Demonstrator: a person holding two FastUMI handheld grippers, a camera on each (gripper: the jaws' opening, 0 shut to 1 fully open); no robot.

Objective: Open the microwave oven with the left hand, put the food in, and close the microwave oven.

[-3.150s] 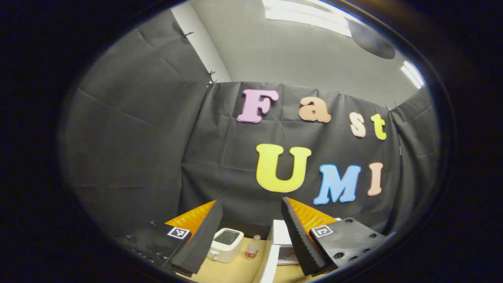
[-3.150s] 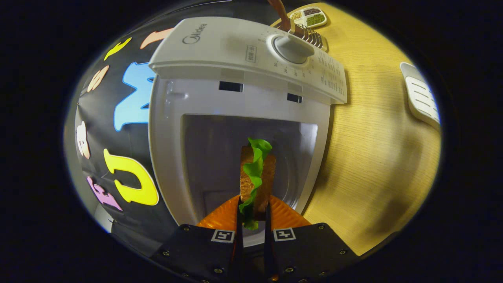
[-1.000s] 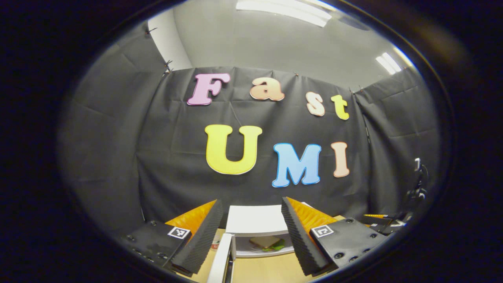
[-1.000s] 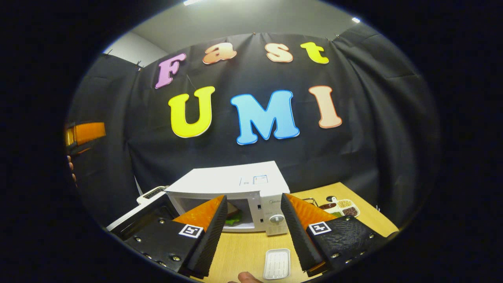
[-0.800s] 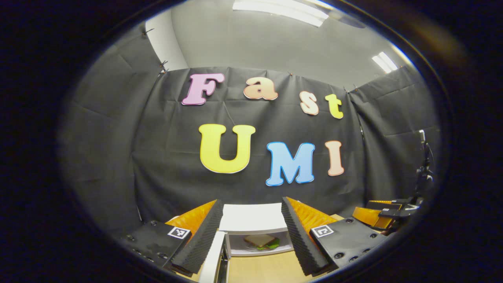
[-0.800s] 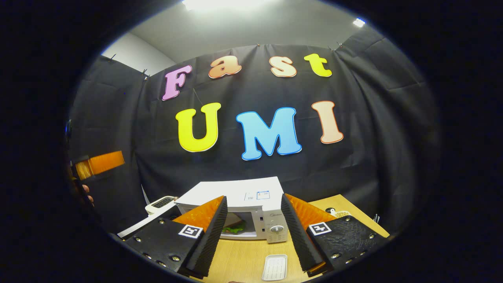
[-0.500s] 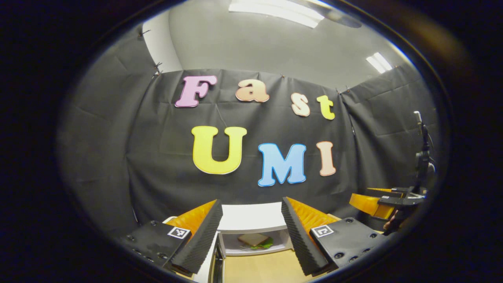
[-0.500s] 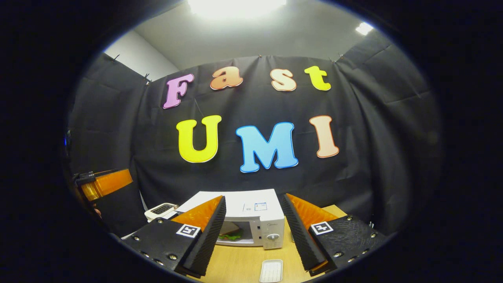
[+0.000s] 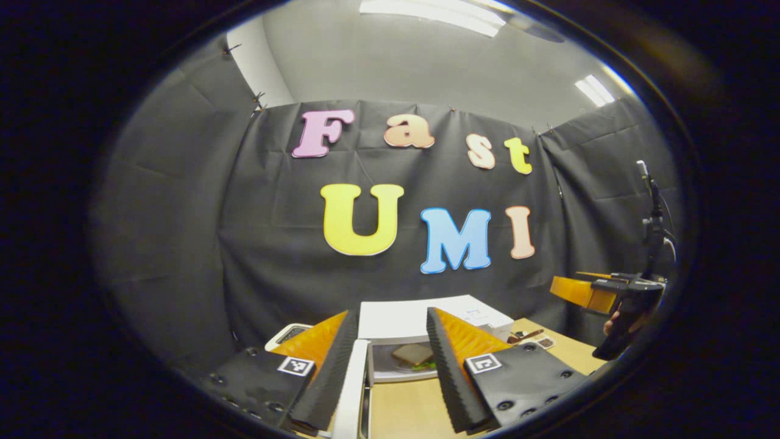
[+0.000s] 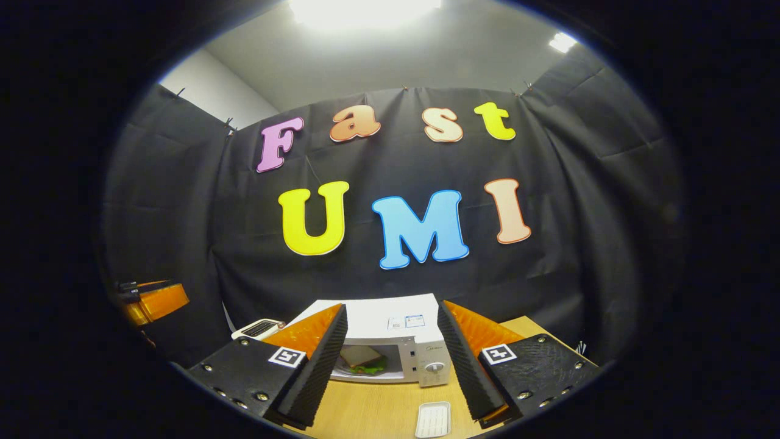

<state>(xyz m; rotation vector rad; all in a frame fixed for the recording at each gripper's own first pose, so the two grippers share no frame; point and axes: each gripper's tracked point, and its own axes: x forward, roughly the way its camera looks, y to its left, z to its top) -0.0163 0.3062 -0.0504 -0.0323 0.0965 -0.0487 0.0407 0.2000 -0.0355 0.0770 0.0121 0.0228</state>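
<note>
A: Right hand-held gripper [image 10: 390, 360] is released and pulled back now; the brown-bread lettuce sandwich [image 10: 361, 359] sits inside the boxy white microwave [image 10: 390, 332], lower centre.

B: Left hand-held gripper [image 9: 387, 366] also gapes empty beside the white door [image 9: 350, 396], still open — closing's left.

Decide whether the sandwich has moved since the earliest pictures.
Yes. The sandwich left the right gripper, which is now open, and lies inside the microwave.
</note>
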